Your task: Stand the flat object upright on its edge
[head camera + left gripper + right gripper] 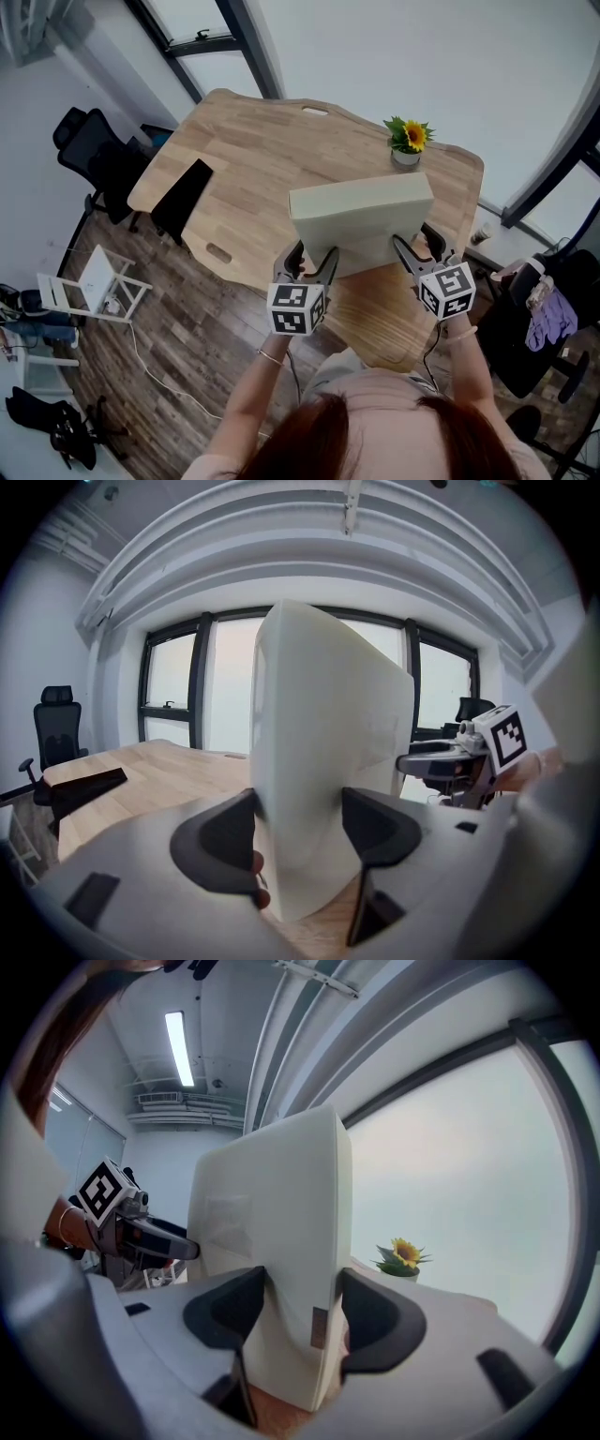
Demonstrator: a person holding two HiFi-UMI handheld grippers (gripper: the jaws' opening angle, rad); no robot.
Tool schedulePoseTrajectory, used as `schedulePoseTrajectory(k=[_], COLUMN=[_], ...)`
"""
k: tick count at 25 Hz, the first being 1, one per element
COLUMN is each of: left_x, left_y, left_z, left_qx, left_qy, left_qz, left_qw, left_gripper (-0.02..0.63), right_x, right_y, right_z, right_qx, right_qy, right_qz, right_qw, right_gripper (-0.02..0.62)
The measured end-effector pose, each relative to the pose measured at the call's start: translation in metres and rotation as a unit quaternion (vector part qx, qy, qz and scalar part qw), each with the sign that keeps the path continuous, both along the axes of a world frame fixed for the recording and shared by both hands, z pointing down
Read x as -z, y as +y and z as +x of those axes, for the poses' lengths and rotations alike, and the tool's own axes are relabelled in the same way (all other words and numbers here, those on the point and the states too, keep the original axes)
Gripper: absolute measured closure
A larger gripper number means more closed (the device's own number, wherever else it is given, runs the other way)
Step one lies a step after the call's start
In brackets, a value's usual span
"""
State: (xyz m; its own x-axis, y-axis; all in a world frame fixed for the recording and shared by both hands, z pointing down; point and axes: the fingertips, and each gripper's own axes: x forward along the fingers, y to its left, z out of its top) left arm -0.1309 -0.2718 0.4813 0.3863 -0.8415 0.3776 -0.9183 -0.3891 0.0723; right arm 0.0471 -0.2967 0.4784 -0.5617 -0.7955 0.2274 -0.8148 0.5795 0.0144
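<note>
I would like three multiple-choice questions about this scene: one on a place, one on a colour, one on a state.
1. Where does the sunflower pot stand?
A. on the floor
B. on the table, beyond the flat box
C. on the box

2. What colour is the flat box?
A. red
B. black
C. cream-white

3. How is the flat box held?
A. upright, by left tongs and right tongs together
B. by the left tongs alone
C. by nothing, lying flat

Answers:
1 B: the head view shows the pot behind the box.
2 C: every view shows it pale.
3 A: each gripper view shows the tongs closed on its sides.
</note>
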Motion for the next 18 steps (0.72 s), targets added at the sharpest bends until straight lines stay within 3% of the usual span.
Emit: schedulePoseTrajectory(k=[18], left_x=[-0.0050], left_y=[0.0064], left_z=[-0.0065], left_qx=[0.015], left_qy=[-0.020], left_qz=[0.023], left_qw=[0.9994], left_gripper=[0.322], right_x=[-0.0102], right_y=[0.0022], right_z=[-0.0072], right_qx=[0.007], right_qy=[0.010], right_qz=[-0.004], right_qw=[1.000], right_gripper=[0.337])
